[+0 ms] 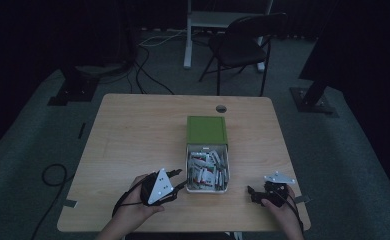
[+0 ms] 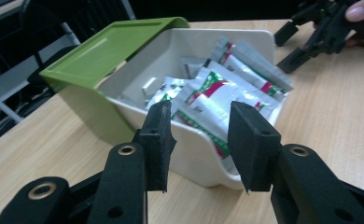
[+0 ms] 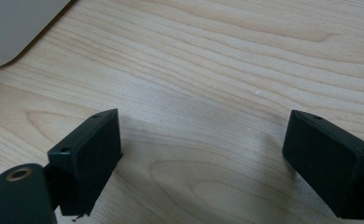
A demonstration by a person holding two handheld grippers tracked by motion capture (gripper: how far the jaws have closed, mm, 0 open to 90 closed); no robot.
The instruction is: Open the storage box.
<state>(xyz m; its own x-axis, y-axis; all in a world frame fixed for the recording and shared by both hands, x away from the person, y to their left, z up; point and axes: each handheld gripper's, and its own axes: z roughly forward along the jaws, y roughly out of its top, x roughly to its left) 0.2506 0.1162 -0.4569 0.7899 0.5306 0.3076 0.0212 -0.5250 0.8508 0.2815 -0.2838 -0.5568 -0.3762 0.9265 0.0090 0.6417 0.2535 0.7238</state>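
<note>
Right now your left gripper sits just in front of the white box, jaws spread with nothing between them, aimed at the near rim. That box lies near the table's middle, slightly toward your side, its green lid flipped open at the far end, and it is full of silver sachets with red and green print. Your right gripper rests low over bare wood to the right of the box, jaws spread wide and empty, well apart from the box.
</note>
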